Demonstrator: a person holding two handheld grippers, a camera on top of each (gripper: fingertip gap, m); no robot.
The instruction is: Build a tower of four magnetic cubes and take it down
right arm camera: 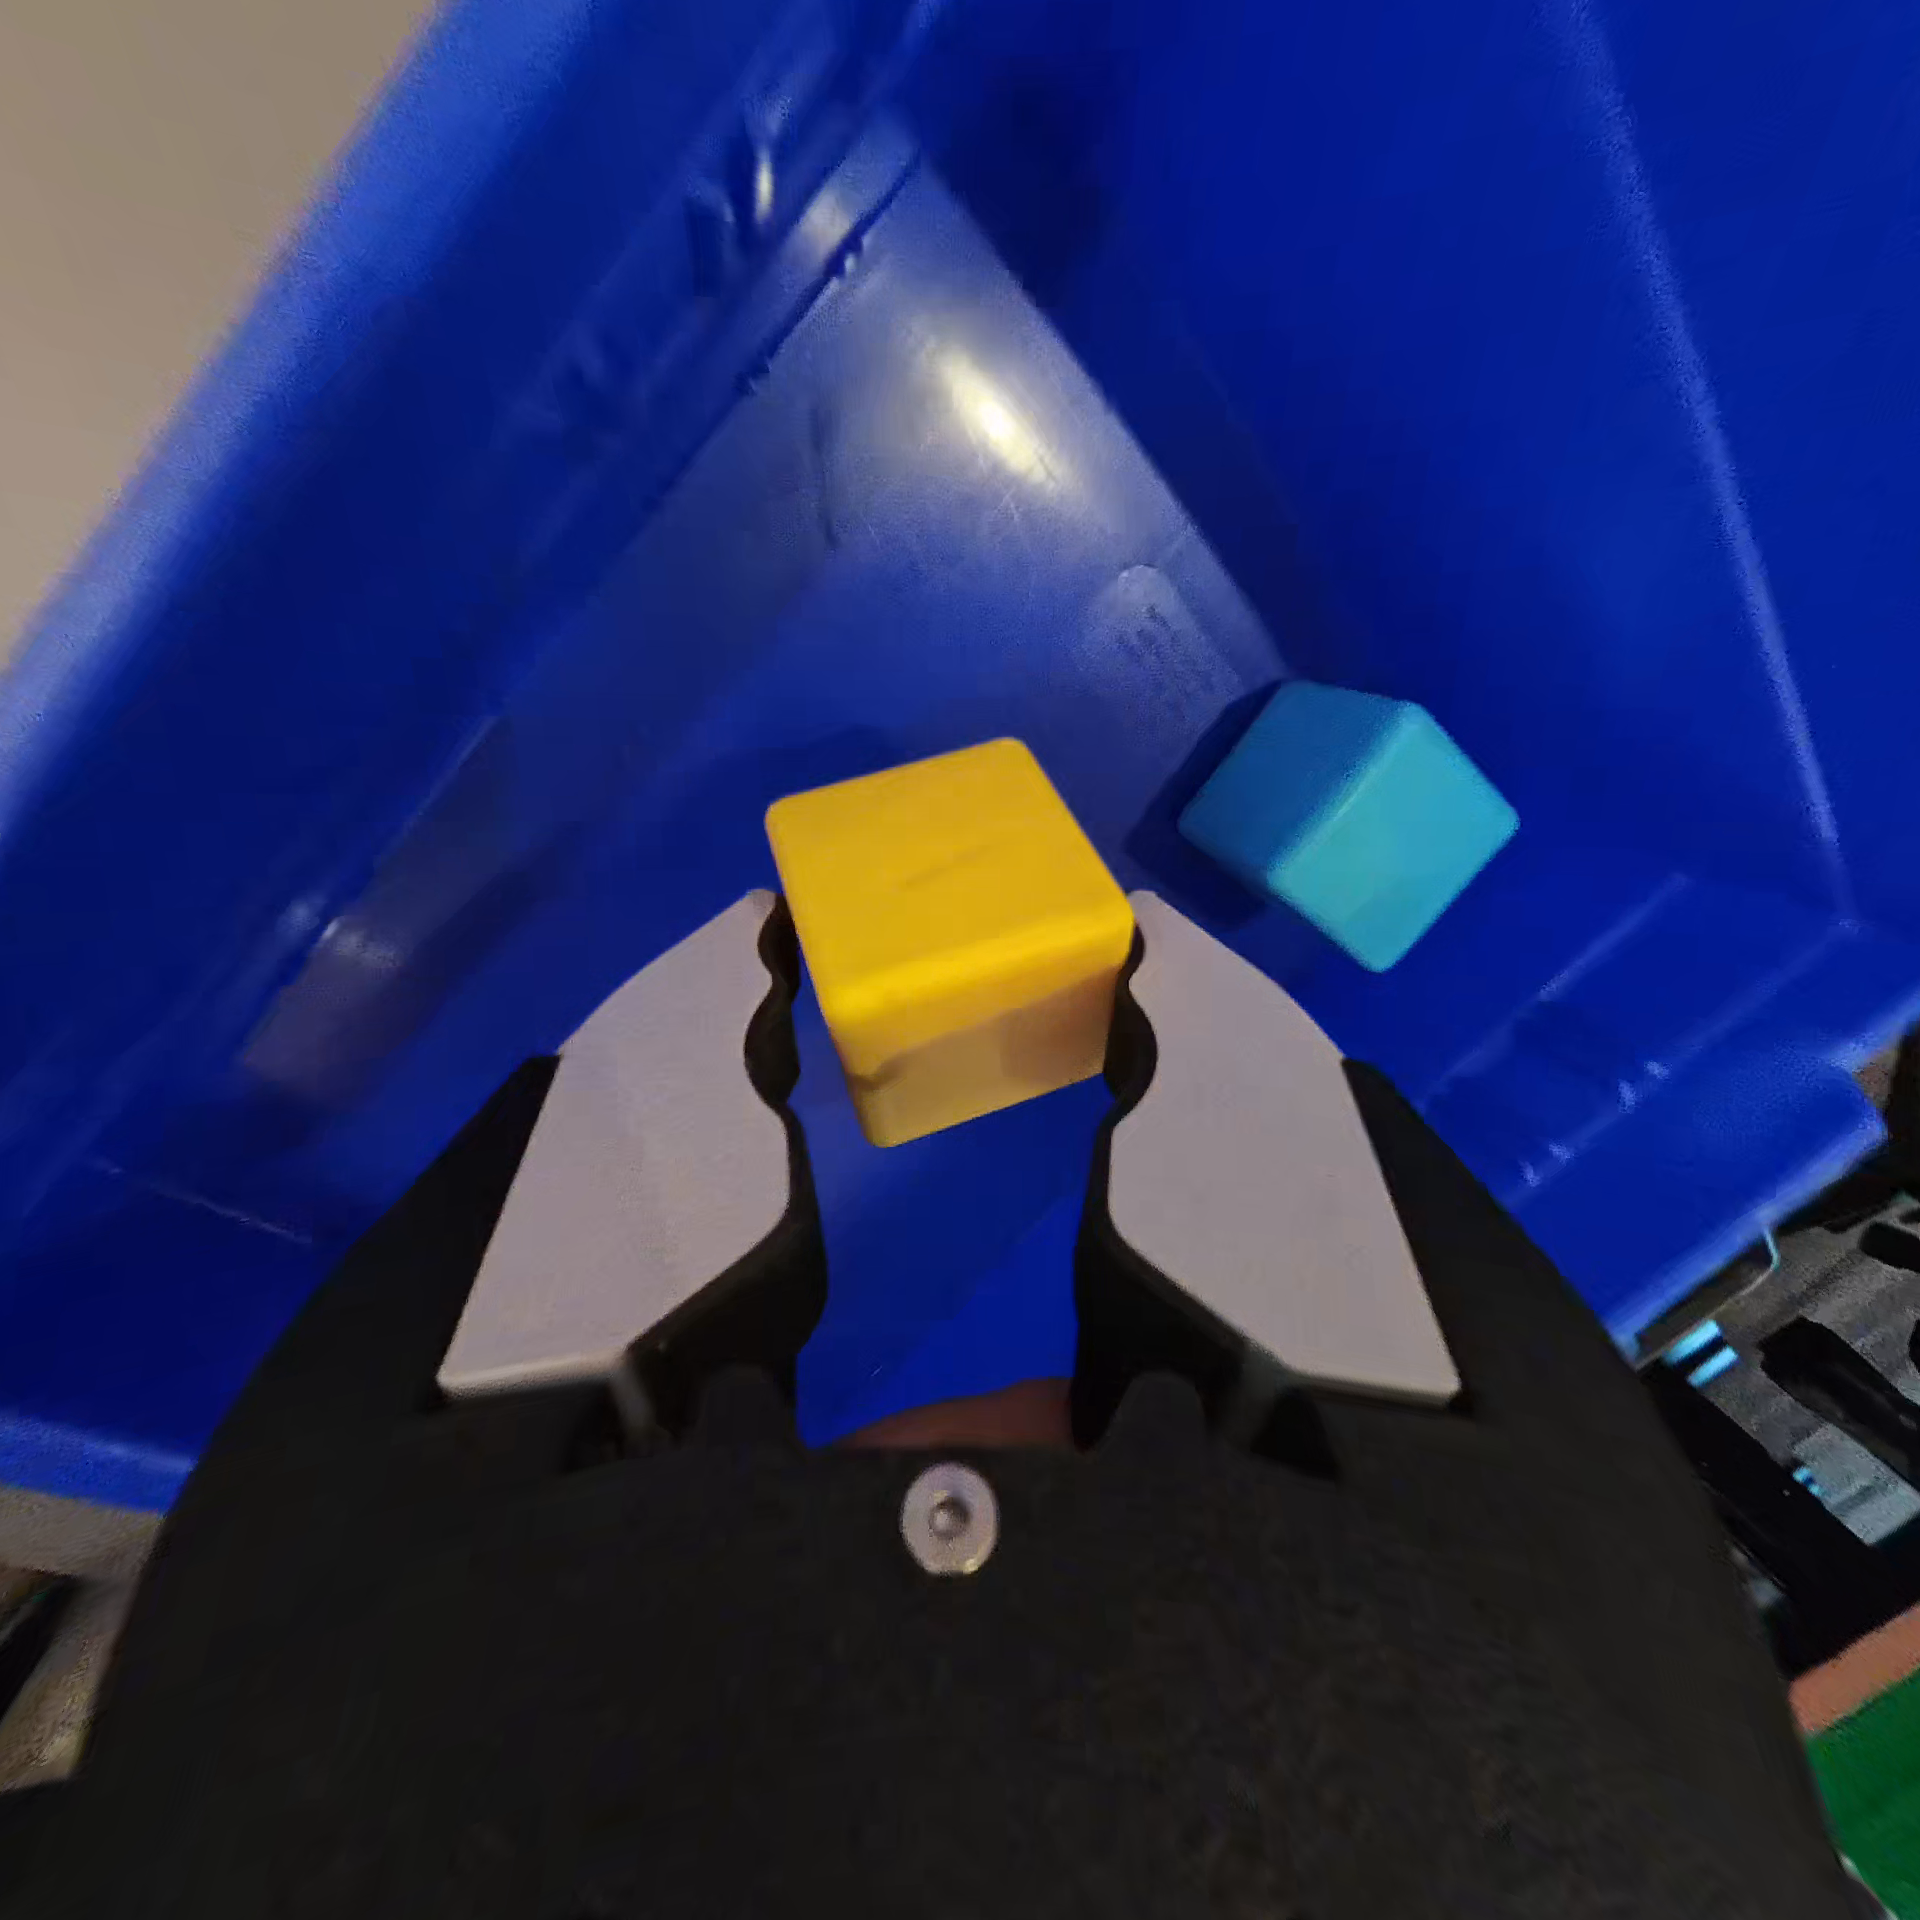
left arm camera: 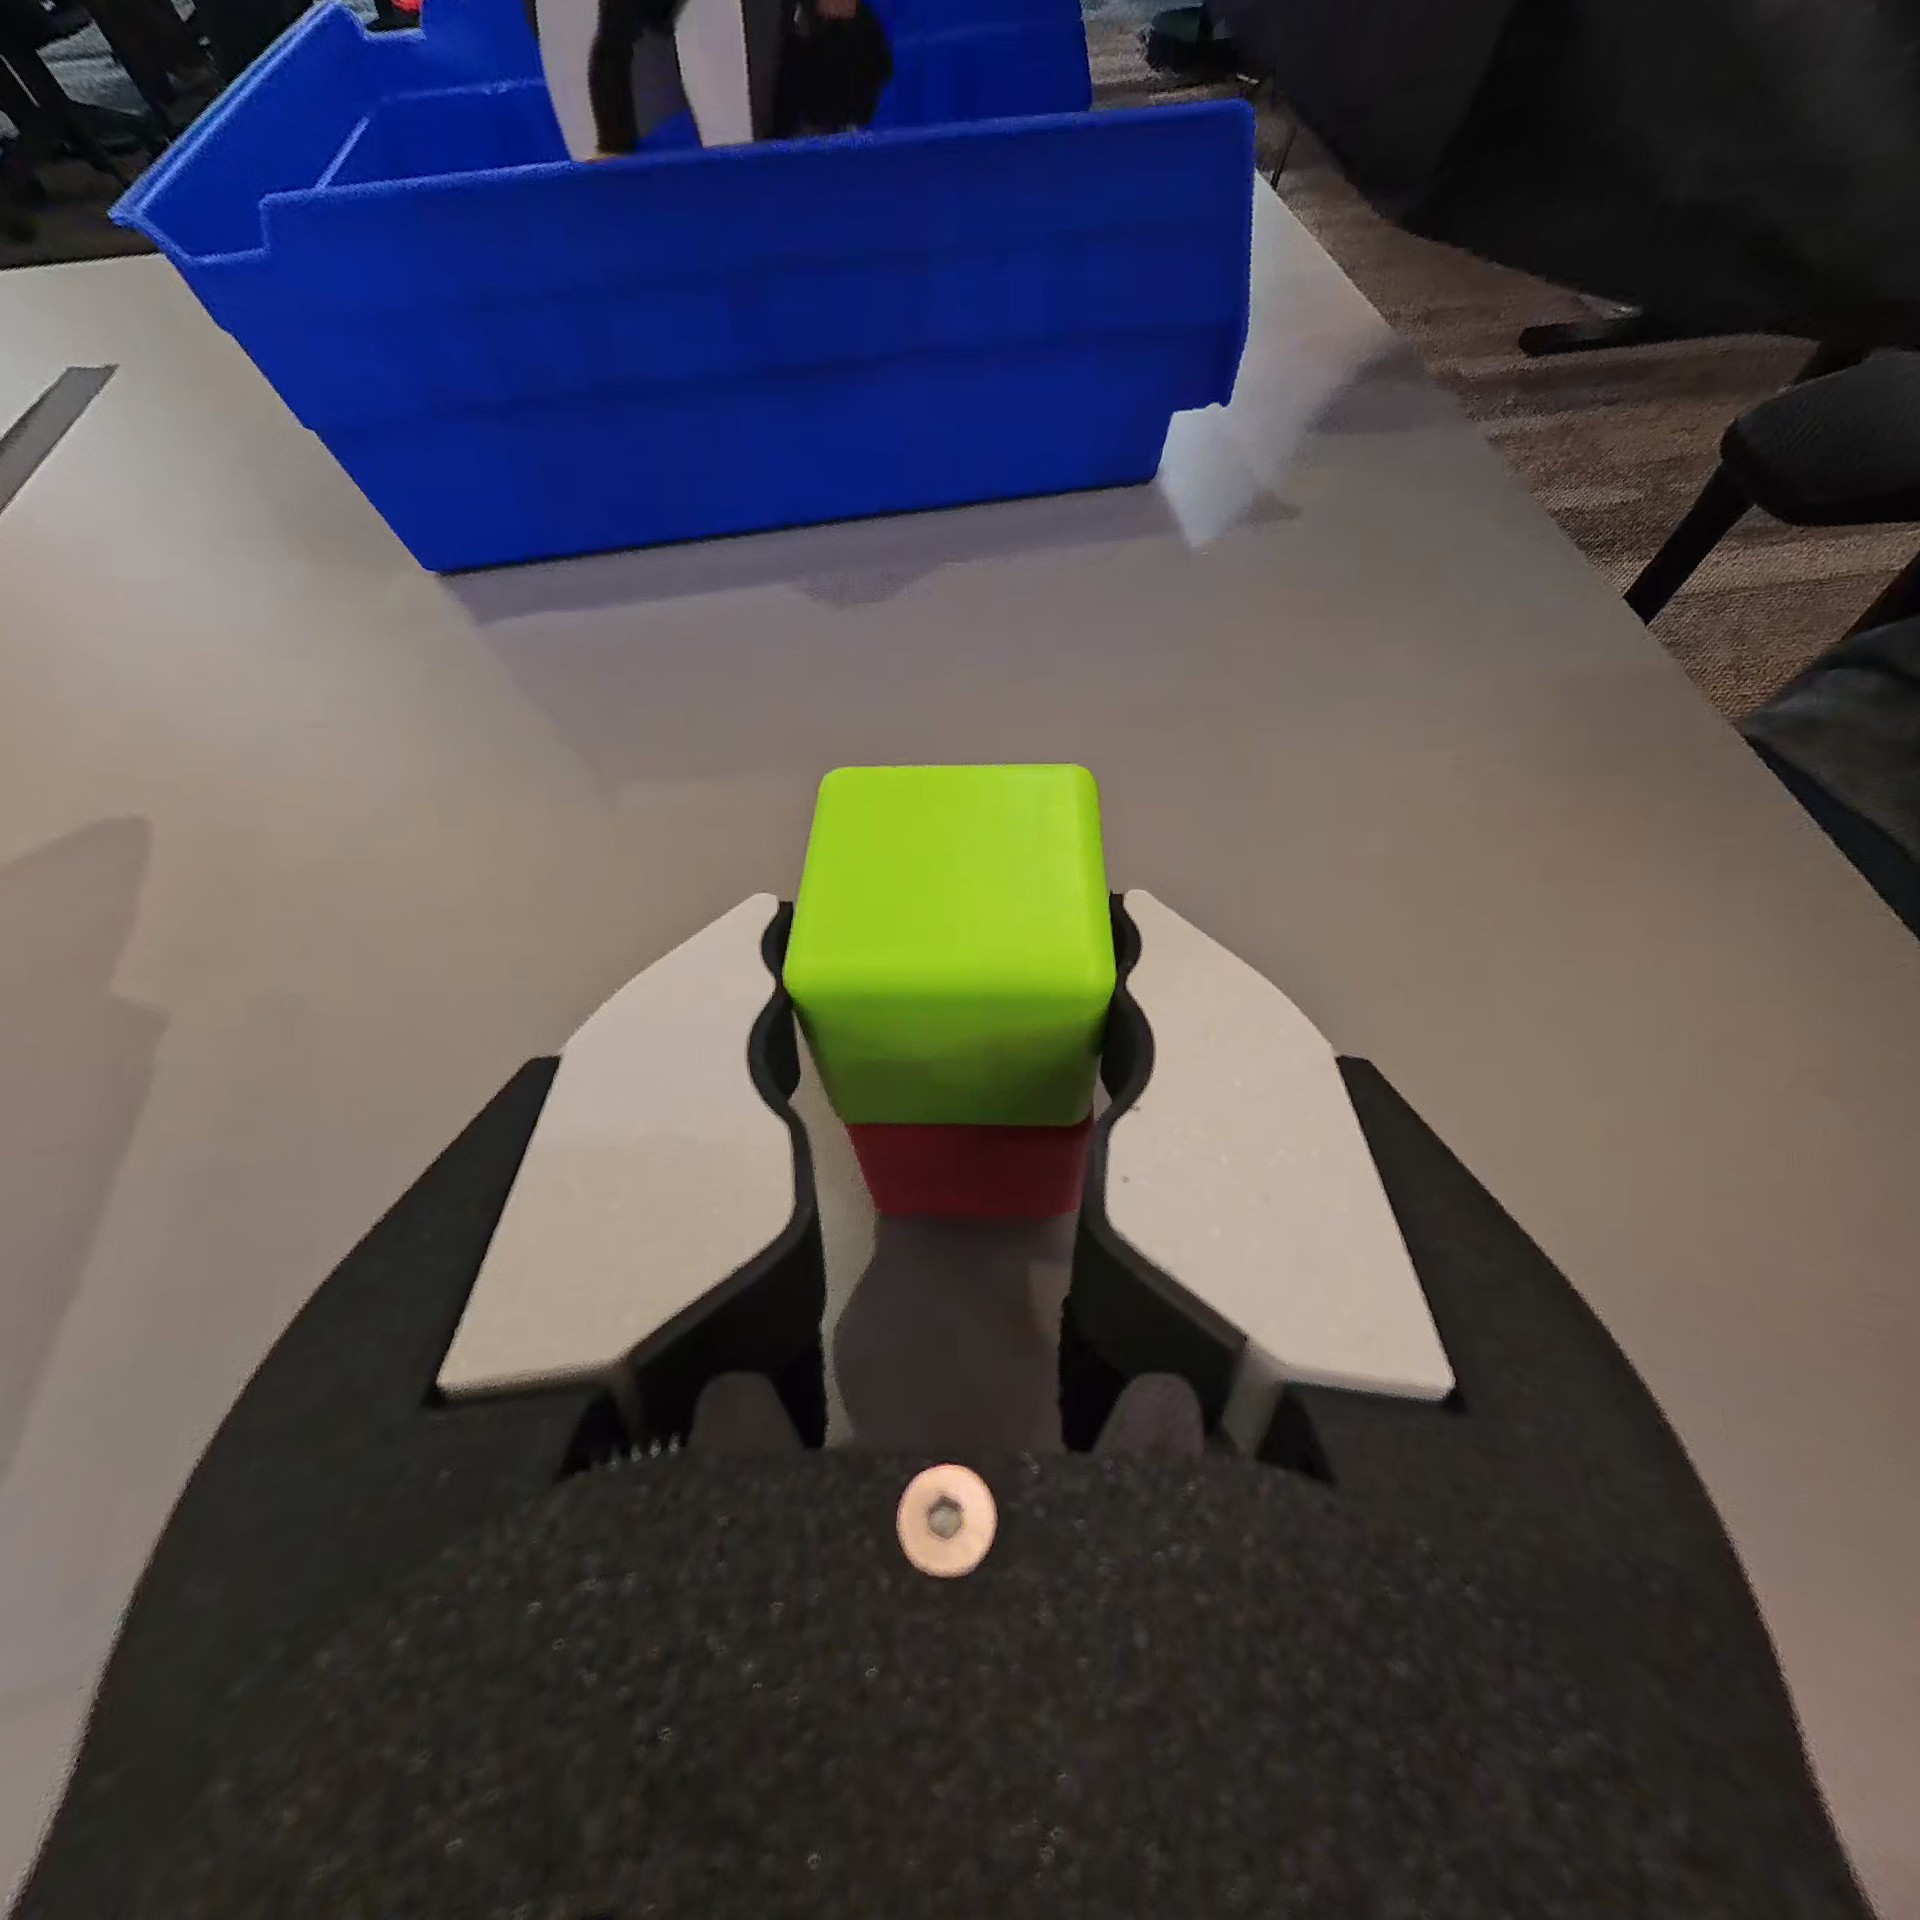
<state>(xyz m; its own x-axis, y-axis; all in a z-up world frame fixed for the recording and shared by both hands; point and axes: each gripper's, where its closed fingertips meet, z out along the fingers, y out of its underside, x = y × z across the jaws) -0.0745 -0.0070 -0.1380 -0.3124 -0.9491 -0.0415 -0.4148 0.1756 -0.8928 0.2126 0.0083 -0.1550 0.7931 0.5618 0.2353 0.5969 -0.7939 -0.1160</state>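
A: The yellow cube [right arm camera: 951,940] sits skewed between the right gripper [right arm camera: 951,935] fingers, over the blue bin [right arm camera: 416,727] floor. Held corner-on, it could twist out.

B: And the stack?

A: The green cube [left arm camera: 948,940] rests on the red cube [left arm camera: 971,1169] on the table [left arm camera: 416,779]; the left gripper [left arm camera: 951,935] is closed on the green one. A tug could tip both.

B: The light-blue cube [right arm camera: 1351,821]?

A: Lying in the bin, just right of the yellow one, untouched.
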